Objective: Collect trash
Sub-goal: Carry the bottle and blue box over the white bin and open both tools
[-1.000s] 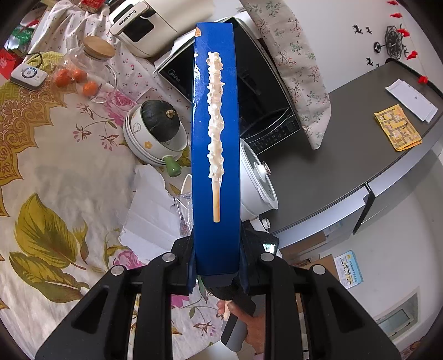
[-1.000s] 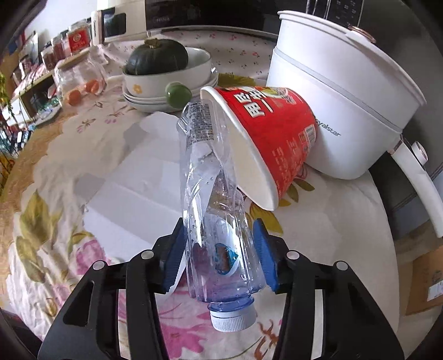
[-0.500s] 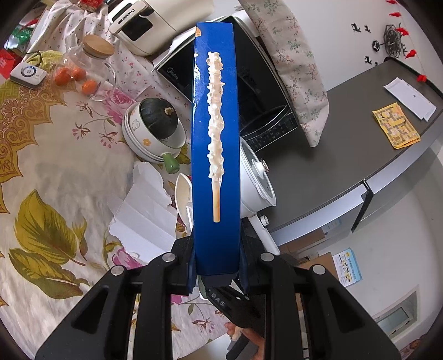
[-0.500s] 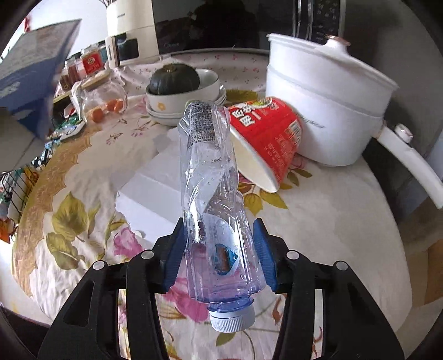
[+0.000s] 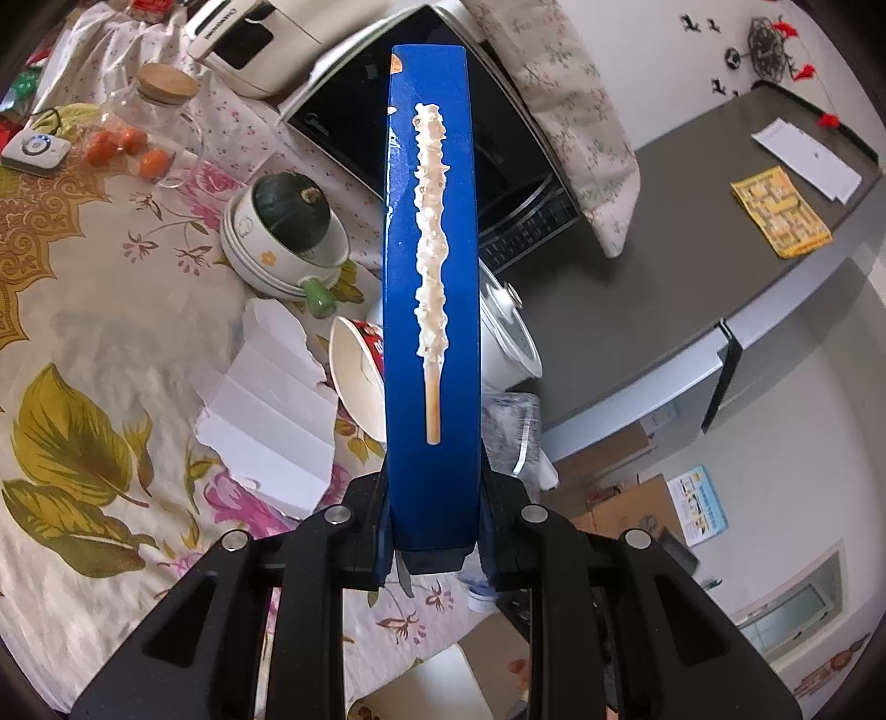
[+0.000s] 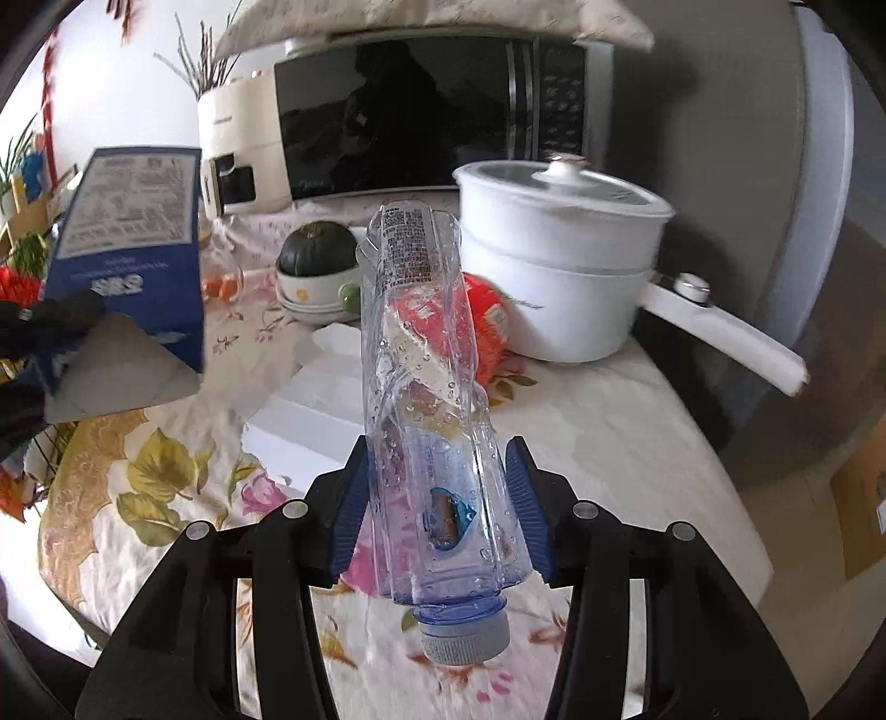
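Both hands have lifted clear of the table [image 6: 609,432]: right gripper [image 6: 437,493] clamps the crushed clear plastic bottle [image 6: 426,387], left gripper [image 5: 432,515] the tall blue snack box [image 5: 432,277]; red paper cup [image 5: 354,382] remains at eleven o'clock.

Floral cloth [image 5: 83,343] covers the surface. Dark green squash [image 5: 290,213] sits in a stack of white bowls [image 5: 243,252]. White lidded pot [image 6: 559,266] with long handle stands in front of a black-door microwave [image 6: 421,116]. Glass jar [image 5: 152,127] with a wooden lid, orange fruit inside. Beige appliance [image 5: 249,39] behind it. Grey counter [image 5: 720,232] carries a yellow leaflet [image 5: 781,213].
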Demonstrator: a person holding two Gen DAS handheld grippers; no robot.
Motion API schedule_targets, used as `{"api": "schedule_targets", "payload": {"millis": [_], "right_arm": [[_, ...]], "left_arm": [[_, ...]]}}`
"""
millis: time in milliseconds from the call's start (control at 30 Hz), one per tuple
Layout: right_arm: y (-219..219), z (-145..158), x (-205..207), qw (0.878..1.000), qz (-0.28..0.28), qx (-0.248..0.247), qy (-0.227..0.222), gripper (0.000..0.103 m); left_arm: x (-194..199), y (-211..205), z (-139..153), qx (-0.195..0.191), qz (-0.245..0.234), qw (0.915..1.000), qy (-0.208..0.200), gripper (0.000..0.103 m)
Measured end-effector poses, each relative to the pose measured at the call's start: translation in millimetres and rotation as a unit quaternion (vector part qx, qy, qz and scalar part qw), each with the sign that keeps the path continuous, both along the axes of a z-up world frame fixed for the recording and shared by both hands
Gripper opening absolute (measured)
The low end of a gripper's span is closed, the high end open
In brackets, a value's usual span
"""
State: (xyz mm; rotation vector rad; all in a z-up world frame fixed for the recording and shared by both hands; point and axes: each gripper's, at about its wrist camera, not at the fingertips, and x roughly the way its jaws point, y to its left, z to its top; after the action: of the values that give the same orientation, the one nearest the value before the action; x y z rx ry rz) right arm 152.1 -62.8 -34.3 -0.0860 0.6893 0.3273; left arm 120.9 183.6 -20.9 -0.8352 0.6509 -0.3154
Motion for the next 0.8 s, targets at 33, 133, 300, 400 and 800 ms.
{"api": "schedule_targets", "payload": {"millis": [33, 133, 300, 400, 800], "right_arm": [[-6, 1, -7, 1.000, -0.006, 0.004, -0.004, 0.046], [-27, 2, -30, 0.999, -0.026, 0.015, -0.014, 0.046], [-60, -4, -73, 0.998, -0.053, 0.018, -0.011, 0.046], [-78, -18, -98, 0.998, -0.064, 0.017, 0.013, 0.046], [-122, -60, -166, 0.991, -0.113, -0.004, 0.068, 0.084]], "left_arm": [[-1, -3, 0, 0.003, -0.004, 1.0000, -0.001, 0.023], [-4, -12, 0, 0.009, -0.016, 0.9998, -0.003, 0.023], [-10, -33, -2, 0.021, -0.045, 0.9987, -0.004, 0.023], [-15, -48, -3, 0.032, -0.064, 0.9974, -0.004, 0.023], [-40, -128, -23, 0.079, -0.169, 0.9824, 0.012, 0.023]]}}
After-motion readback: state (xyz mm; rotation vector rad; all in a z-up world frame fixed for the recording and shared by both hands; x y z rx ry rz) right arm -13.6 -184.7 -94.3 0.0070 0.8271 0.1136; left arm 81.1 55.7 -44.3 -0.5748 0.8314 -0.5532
